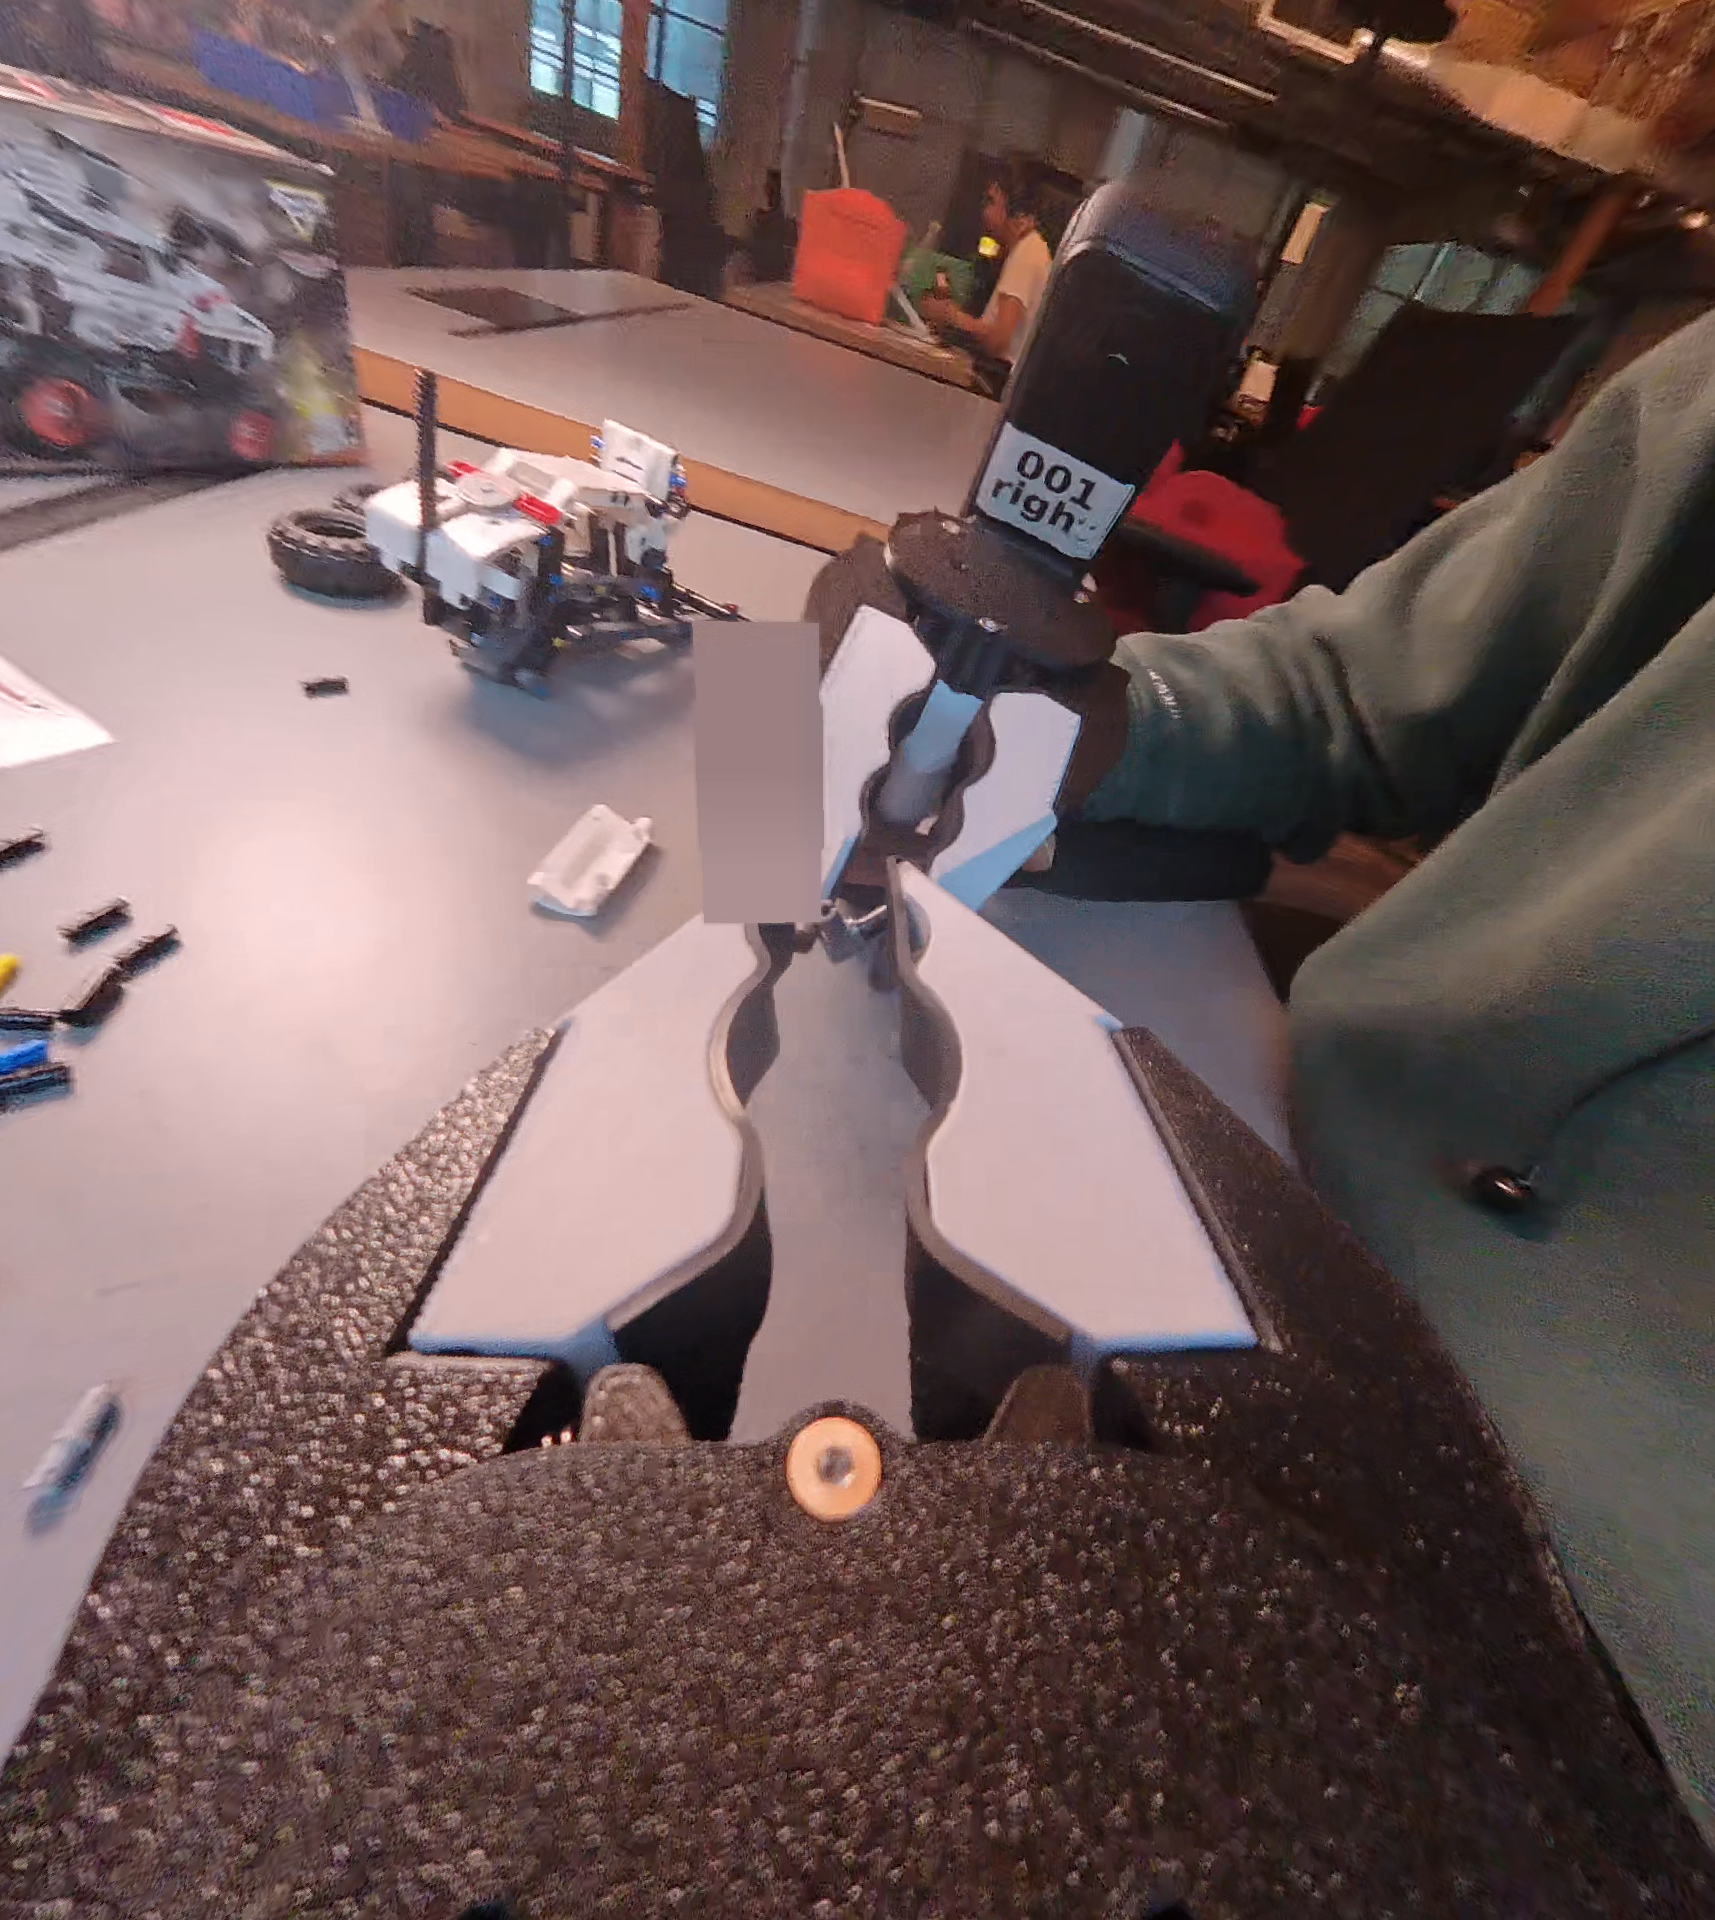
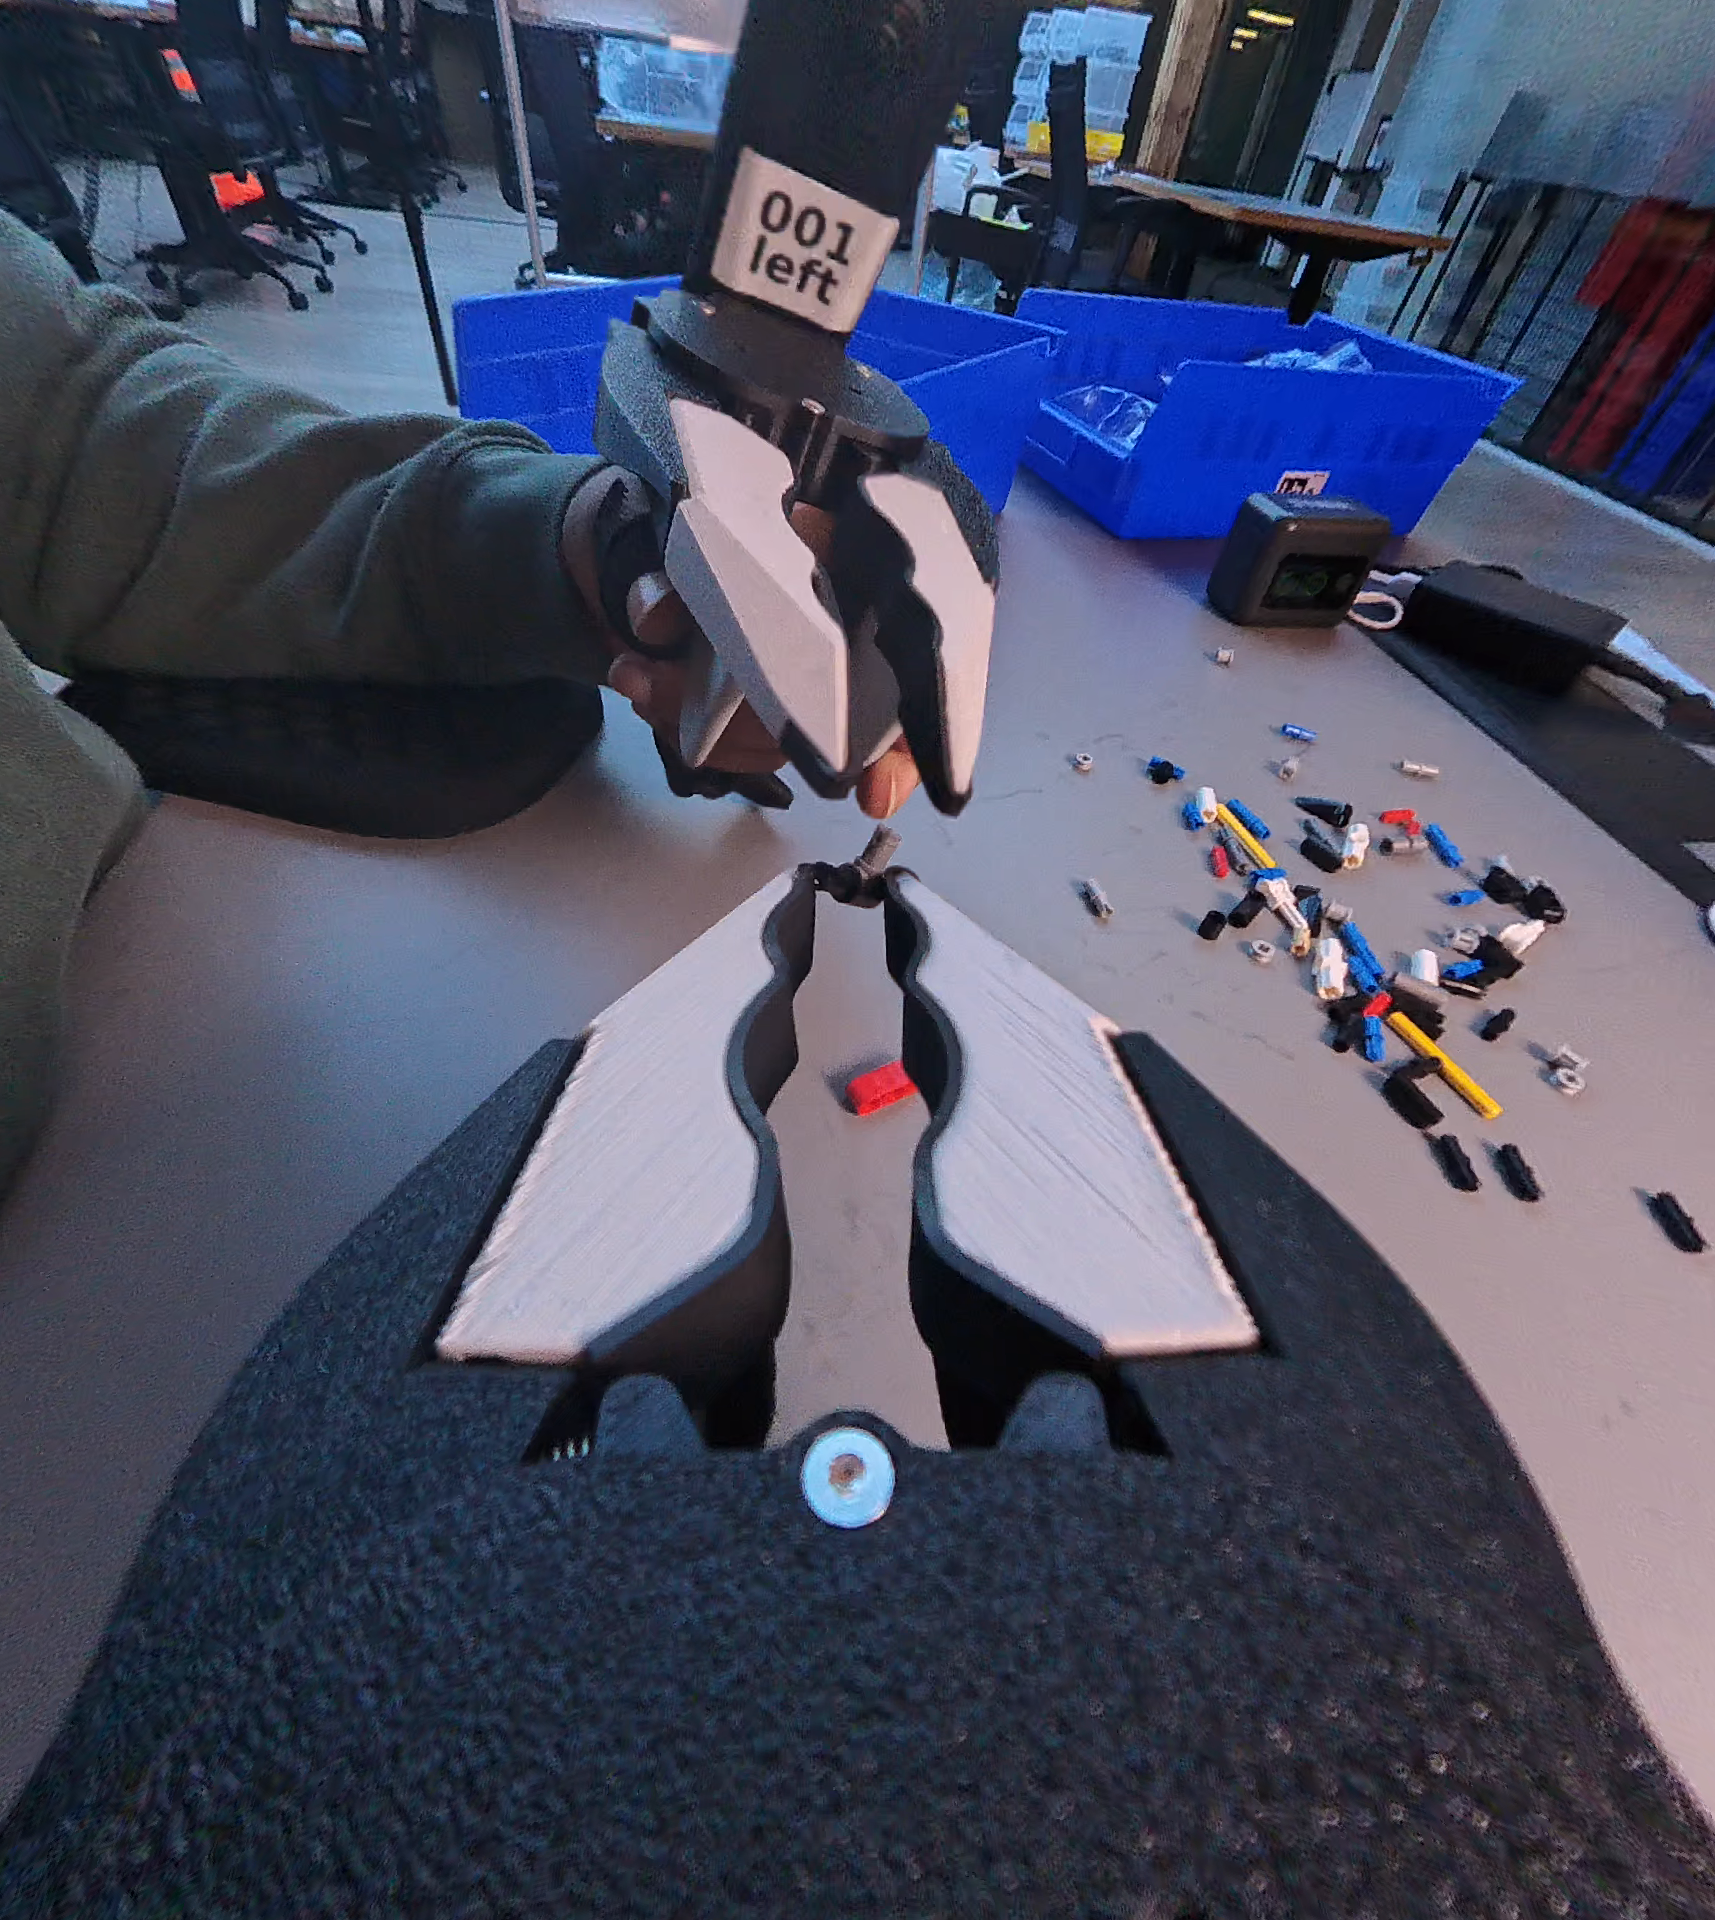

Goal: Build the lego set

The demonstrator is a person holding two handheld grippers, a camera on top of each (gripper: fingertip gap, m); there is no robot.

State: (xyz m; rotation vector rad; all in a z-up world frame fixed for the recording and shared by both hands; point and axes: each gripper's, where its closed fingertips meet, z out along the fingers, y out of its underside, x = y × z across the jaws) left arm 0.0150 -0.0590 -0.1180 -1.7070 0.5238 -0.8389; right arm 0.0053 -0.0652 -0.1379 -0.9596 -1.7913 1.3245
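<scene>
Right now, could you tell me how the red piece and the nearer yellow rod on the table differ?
The red piece is short and blocky; the yellow rod is long and thin. The red piece lies alone beneath the right tongs; the yellow rod lies among scattered parts. Both rest loose on the table.

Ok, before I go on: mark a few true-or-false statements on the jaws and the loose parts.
1. The right gripper's jaws are shut on a small black and grey piece. True.
2. The left gripper's jaws grip that piece too. False: the left gripper is open, just above it.
3. A loose black tyre lies beside the partly built white model. True.
4. The yellow axles sit in a blue bin. False: the yellow axles lie on the table among loose parts.
5. A red piece is held in the jaws. False: the red piece lies on the table.
</scene>
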